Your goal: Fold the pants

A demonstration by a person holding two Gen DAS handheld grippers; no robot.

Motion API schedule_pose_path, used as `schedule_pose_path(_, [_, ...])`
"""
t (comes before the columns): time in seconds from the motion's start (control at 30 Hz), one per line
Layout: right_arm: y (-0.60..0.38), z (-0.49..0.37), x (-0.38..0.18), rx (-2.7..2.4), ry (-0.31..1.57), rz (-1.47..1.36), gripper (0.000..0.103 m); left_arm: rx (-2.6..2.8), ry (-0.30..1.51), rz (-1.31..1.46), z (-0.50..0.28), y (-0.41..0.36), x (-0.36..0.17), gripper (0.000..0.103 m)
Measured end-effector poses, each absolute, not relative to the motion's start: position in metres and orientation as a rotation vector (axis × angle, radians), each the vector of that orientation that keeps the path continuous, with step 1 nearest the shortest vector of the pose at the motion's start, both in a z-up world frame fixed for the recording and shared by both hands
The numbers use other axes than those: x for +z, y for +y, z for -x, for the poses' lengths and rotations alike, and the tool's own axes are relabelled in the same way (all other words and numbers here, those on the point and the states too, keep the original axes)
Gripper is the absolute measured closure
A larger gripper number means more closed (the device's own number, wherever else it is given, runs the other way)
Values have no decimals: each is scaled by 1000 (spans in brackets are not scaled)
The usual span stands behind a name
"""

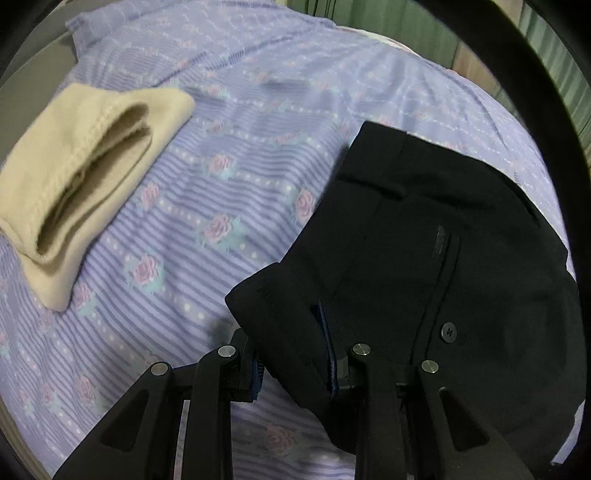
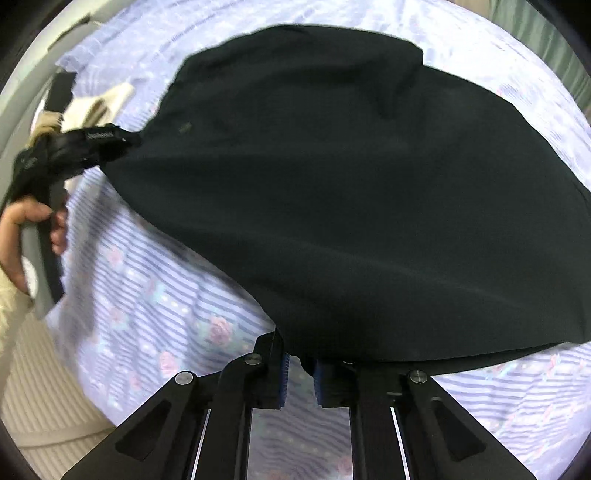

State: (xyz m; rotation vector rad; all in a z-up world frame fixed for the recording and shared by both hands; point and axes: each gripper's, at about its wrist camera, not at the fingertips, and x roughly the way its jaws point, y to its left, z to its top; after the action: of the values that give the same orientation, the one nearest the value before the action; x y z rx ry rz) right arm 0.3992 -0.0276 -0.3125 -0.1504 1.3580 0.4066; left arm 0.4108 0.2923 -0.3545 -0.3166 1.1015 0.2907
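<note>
The black pants [image 1: 424, 258] lie spread over the floral purple bedsheet [image 1: 221, 184]; the waistband end with a pocket and a button [image 1: 448, 331] faces me in the left wrist view. My left gripper [image 1: 295, 373] has its jaws around the waistband corner. In the right wrist view the pants [image 2: 351, 203] are stretched between both grippers and partly lifted. My right gripper [image 2: 299, 373] pinches the near edge of the cloth. The left gripper [image 2: 122, 142] shows at far left, gripping the other corner, held by a hand [image 2: 33, 229].
A folded beige garment [image 1: 85, 177] lies on the bed at the left; it also shows in the right wrist view [image 2: 99, 103]. Green curtains [image 1: 406, 29] hang beyond the bed. A person's cream knit sleeve [image 2: 44, 369] is at lower left.
</note>
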Motion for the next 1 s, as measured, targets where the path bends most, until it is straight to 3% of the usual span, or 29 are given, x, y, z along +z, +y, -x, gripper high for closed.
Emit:
schedule_pose_path(0.1, [-31,-401,-316,380,1372,111,90,289,1114,277,-411,289,-350,75])
schedule_pose_path(0.13, [-35,-401,-314,363,1373,104,85,293,1119,258,-410,288,-349,74])
schedule_pose_path(0.23, [-42,-393,-307,286,1413,129,53,299,1133,187,-408,283,-335,65])
schedule_pose_path(0.33, [-57,-375,-282,233,1372,104,48,298,1098,44,-390,267,-304,55])
schedule_pose_path(0.4, [-72,-365,-260,202,1343,57,38,281,1037,-28,-370,256,-274,45])
schedule_pose_path(0.67, [-142,-322,-131,83,1084,-63,37,16,916,26,-297,203,-165,33])
schedule_pose_path(1.0, [-256,-273,-41,-135,893,-129,37,-280,790,-10,-267,85,-110,26])
